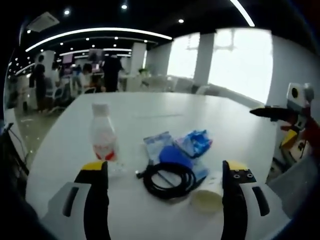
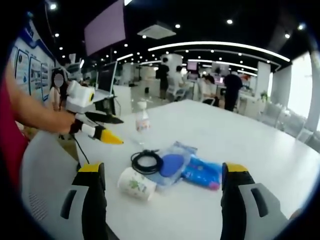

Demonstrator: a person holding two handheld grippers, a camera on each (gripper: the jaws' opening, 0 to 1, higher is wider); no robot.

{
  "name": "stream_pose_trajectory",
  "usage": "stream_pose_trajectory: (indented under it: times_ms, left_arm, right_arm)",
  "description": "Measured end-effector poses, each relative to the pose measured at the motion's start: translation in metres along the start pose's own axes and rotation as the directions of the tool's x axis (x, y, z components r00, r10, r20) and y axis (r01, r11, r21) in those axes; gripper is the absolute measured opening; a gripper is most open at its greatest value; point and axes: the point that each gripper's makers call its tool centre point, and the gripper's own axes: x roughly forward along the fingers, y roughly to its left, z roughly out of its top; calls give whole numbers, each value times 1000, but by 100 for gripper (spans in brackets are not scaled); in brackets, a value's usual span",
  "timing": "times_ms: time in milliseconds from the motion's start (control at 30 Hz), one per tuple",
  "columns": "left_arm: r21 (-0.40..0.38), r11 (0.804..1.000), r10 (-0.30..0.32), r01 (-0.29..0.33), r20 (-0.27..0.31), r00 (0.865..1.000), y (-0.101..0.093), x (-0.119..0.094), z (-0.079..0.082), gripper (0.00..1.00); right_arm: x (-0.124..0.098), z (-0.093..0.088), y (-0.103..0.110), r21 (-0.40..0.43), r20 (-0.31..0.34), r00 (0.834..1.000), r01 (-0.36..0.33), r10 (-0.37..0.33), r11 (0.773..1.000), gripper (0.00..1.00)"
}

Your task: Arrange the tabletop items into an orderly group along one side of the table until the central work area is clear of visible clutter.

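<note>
On the white table [image 1: 165,107] lies a small cluster: a clear water bottle [image 1: 103,137] standing upright, a coiled black cable [image 1: 169,181], a paper cup [image 1: 209,192] on its side, a round blue item [image 1: 175,155] and two blue packets [image 1: 195,142]. My left gripper [image 1: 165,169] is open, hovering short of the cable with nothing in it. My right gripper [image 2: 164,170] is open too, facing the same cluster from another side: cup [image 2: 136,184], cable [image 2: 147,161], blue packet [image 2: 202,174], bottle [image 2: 142,119]. The left gripper [image 2: 109,129] shows at the left, the right gripper [image 1: 265,114] at the right.
The table [image 2: 260,150] stretches bare beyond the cluster on the far side. A person's forearm [image 2: 35,112] holds the left gripper. Desks, monitors and standing people [image 2: 231,87] fill the office behind, well off the table.
</note>
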Motion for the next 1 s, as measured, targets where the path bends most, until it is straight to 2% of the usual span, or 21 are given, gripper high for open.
stream_pose_trajectory:
  times_ms: [367,467,767,1000]
  left_arm:
    - [22,1000,-13,14,-43,999,-4,11,-9,84]
    - [3,1000,-9,9,-49,999,-2,14,-11,81]
    - [27,1000,8,-5,-106,994,6,28,-27,76]
    - [25,1000,19,-16,-148,989,12,38,-40,72]
  right_arm:
    - [37,7,1,-16,-17,999,-35,34,999,94]
    - [47,6,1,-20,-29,999,-43,42,999,93]
    - [82,-12,4,-25,-100,992,-74,71,997,90]
    - [107,-28,6,-29,-157,984,-93,87,995,82]
